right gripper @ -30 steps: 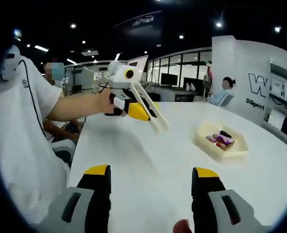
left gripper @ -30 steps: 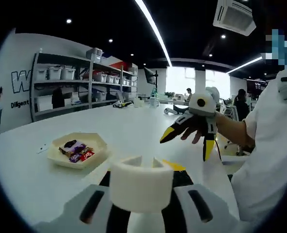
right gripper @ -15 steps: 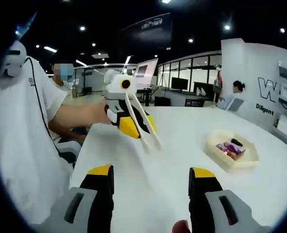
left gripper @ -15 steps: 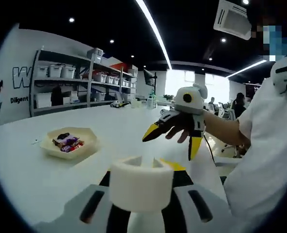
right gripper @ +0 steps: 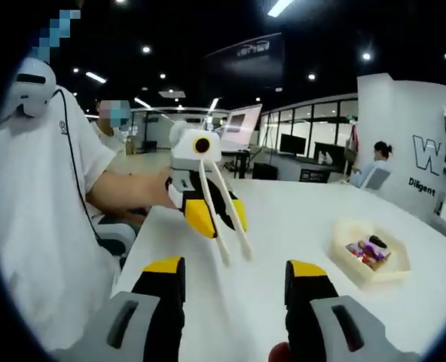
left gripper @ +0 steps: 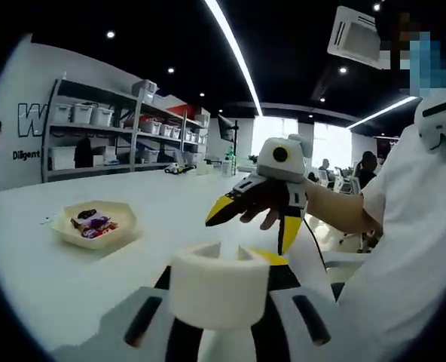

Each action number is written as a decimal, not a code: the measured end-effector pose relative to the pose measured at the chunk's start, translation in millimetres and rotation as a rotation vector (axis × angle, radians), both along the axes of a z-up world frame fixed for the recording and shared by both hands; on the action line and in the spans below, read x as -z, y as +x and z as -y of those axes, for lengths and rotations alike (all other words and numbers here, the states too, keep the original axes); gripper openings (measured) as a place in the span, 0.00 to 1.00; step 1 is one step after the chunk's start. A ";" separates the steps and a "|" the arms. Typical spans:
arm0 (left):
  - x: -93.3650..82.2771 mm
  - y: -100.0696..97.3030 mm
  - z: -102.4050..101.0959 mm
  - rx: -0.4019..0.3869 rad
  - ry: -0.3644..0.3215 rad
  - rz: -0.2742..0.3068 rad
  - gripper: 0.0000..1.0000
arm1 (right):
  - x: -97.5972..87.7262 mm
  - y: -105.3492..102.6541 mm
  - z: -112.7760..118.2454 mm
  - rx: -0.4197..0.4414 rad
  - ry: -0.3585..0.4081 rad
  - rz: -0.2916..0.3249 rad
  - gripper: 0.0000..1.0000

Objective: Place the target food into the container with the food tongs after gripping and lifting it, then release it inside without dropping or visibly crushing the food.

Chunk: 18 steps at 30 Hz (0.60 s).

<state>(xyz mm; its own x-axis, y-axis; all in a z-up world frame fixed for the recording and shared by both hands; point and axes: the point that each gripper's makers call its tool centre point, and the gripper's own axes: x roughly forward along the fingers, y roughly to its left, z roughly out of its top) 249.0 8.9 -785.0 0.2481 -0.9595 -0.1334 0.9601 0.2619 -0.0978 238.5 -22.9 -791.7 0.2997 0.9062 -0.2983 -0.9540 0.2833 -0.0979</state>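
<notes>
Nearest the right gripper [right gripper: 233, 280], whose jaws stand spread and empty, the left gripper [right gripper: 224, 241] grasps cream food tongs [right gripper: 234, 245] above the white table [right gripper: 276, 226]. Beyond them, well apart, sits the container [right gripper: 370, 260] of wrapped food [right gripper: 365, 252]. Farther off, wall lettering [right gripper: 428, 183] reads "Diligent".

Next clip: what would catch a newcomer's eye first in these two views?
In the right gripper view, the left gripper held up over the white table, with pale food tongs clamped in it and pointing down. Farther along the table sits a cream tray of wrapped snacks. In the left gripper view, the right gripper hangs in the air with its yellow-tipped fingers spread, holding nothing.
</notes>
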 end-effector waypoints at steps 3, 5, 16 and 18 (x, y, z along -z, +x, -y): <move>-0.8 -2.6 1.0 0.004 -0.005 0.002 0.16 | -2.0 -1.9 -1.3 -0.015 0.004 0.010 0.45; -1.9 -4.4 1.8 0.009 -0.011 0.001 0.16 | -3.6 -3.4 -2.5 -0.024 0.011 0.010 0.44; -6.9 -15.2 9.7 0.043 -0.057 -0.002 0.16 | -6.9 -9.6 -8.3 -0.087 0.031 0.021 0.33; -8.2 -16.3 10.7 0.052 -0.069 -0.006 0.16 | -7.5 -10.8 -9.1 -0.099 0.040 0.022 0.32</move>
<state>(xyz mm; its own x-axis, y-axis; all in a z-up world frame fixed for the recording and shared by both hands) 232.7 -1.8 -776.9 0.1971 -0.9780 -0.0679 0.9717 0.2041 -0.1192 227.8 -13.8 -784.1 0.2143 0.9428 -0.2555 -0.9753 0.1920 -0.1095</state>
